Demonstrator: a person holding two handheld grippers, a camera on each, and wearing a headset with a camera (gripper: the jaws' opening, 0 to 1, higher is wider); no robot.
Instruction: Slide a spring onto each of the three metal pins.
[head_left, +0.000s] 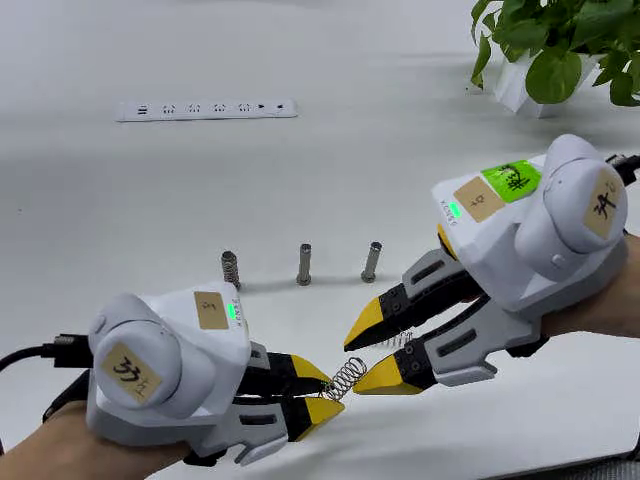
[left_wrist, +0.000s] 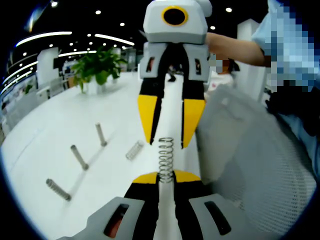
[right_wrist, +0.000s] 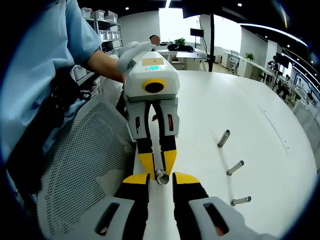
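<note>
- Head view: the left gripper (head_left: 328, 392), low and left of centre, is clenched on one end of a spring (head_left: 347, 376). The right gripper (head_left: 352, 365) is spread, with a jaw on either side of the spring's free end, and grasps nothing.
- We judge that a handover is under way. If the right gripper closes off-centre, or the left lets go too soon, the spring could flick out and drop onto the tabletop (head_left: 150, 200).
- In the middle of the frame, the left pin (head_left: 230, 268) already wears a spring. The middle pin (head_left: 304, 264) and right pin (head_left: 371, 261) are bare. All three look slim and upright, and we think a broad jaw coming down could knock one over.
- Writing in the head view: a tan sticker (head_left: 130, 372) on the left gripper seems to read "33" plus a stroke. We cannot read the handwriting on the green sticker (head_left: 512, 180) or on the other tan ones. The marks on the power strip (head_left: 207, 109) are too small to make out.
- Left gripper view: the spring rises from this gripper's clamped yellow tips toward the right gripper's parted jaws. It is held by one end only, so it may sag or tilt and miss a pin.
- A loose spring (left_wrist: 134, 150) lies on the tabletop just left of the held one, and a careless sweep could send it rolling.
- Right gripper view: the spring's open end sits between this gripper's separated tips and seems to touch neither. The pins stand well apart from it, toward the right of the frame. We see no readable writing here.
</note>
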